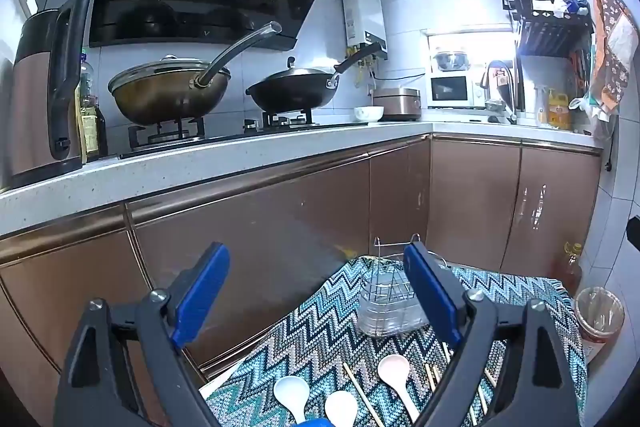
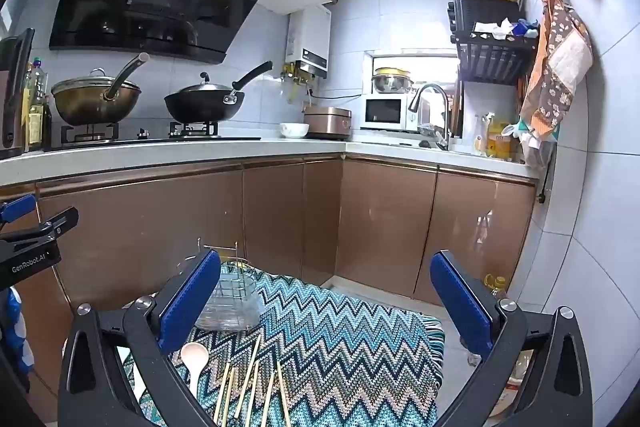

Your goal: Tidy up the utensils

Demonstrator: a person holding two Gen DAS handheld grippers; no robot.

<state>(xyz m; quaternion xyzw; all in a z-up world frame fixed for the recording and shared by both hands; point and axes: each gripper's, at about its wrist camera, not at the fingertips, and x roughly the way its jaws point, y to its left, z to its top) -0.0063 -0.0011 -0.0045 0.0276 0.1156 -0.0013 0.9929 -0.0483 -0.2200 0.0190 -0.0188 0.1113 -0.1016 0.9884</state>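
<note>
From the left wrist camera, the left gripper (image 1: 316, 291) hangs above the near part of a worktop covered by a blue-and-teal zigzag woven cloth (image 1: 320, 339), its blue-padded jaws spread wide with nothing between them. At the far edge of the cloth stands a wire utensil caddy on a clear plastic drip tray (image 1: 390, 301), partly hidden behind the right-hand pad. Along the near edge lie three plastic spoons: a pale blue-white spoon (image 1: 291, 394), a white spoon (image 1: 341, 407) just beside it, and a pale pink spoon (image 1: 394, 373) further right. Thin wooden chopsticks (image 1: 362, 393) lie scattered between and beyond the spoons. Nothing looks loaded into the caddy, though its inside is hard to read.

From the right wrist camera, the right gripper (image 2: 326, 297) is likewise spread open and empty over the cloth (image 2: 340, 347). The caddy (image 2: 232, 301) sits toward the far left corner, half behind the left pad. The pink spoon (image 2: 195, 355) and a loose fan of chopsticks (image 2: 252, 379) lie at the near edge, below the gripper. The left gripper's black body shows at the left border.

This reads as the very start: both tools poised, no utensil picked. The next move seems to call for lowering one gripper onto a spoon handle or a chopstick, closing across its thin width, then carrying it upright to the caddy.
</note>
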